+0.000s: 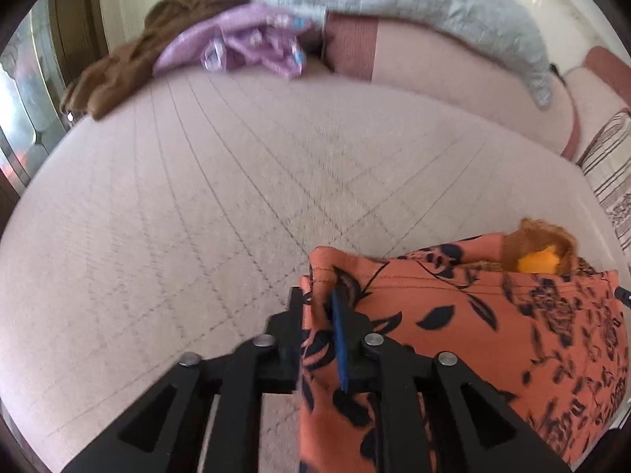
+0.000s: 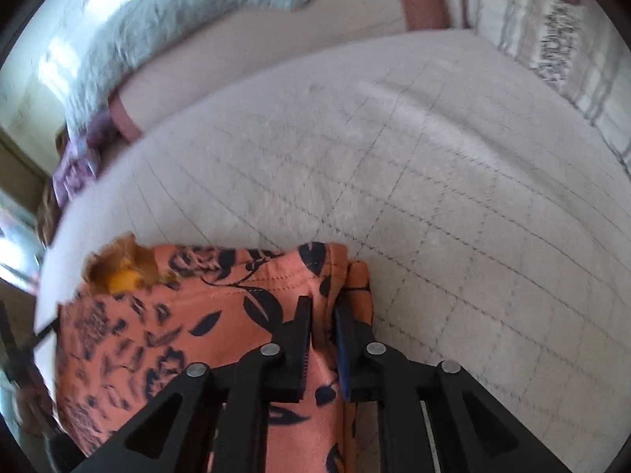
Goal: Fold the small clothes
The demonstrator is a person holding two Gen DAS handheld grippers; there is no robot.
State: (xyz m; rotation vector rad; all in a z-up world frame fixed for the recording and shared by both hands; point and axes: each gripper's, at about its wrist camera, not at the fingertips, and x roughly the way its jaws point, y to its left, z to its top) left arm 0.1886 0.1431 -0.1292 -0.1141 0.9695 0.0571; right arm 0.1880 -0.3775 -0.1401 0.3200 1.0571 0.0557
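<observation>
Both grippers, left (image 1: 321,315) and right (image 2: 321,325), pinched the floral garment's (image 1: 473,335) near corners, fingers closed on cloth, apparently stretching its edge for folding over the bed (image 1: 197,216).

A home, most likely a bedroom or living room with a wide upholstered bed or sofa. The pale quilted cover (image 1: 221,205) with stitched grid lines fills both views. Loose clothes lie at its far edge: a brown garment (image 1: 118,63) at 10 o'clock and a crumpled lilac one (image 1: 244,45) at 11. A grey blanket (image 1: 434,4) drapes over pink bolster cushions (image 1: 453,67) at 1 o'clock, and a striped patterned cushion (image 1: 609,169) sits at 3.
</observation>
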